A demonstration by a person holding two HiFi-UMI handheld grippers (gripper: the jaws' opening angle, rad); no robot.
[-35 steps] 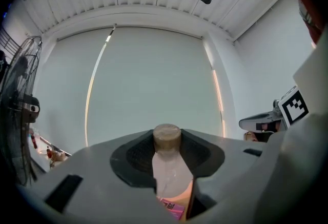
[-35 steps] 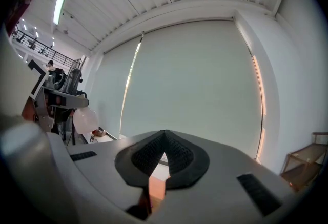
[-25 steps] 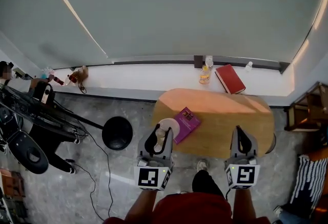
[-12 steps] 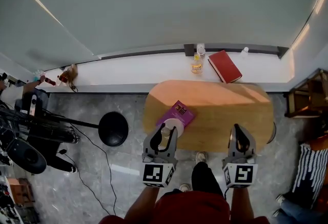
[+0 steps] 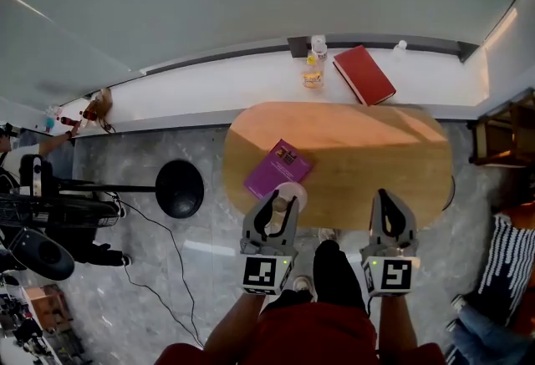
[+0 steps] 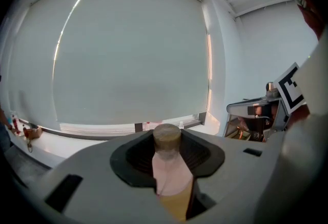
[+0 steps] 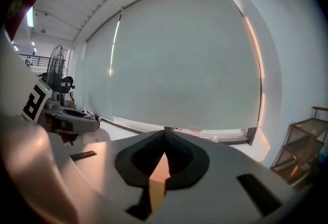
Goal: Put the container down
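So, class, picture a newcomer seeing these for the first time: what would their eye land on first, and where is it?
Probably the left gripper, its jaws clamped on a small capped container at the near edge of the wooden table. Then the colour: a purple book lying on the table just beyond it, and a red book on the white sill behind. The right gripper is shut and empty.
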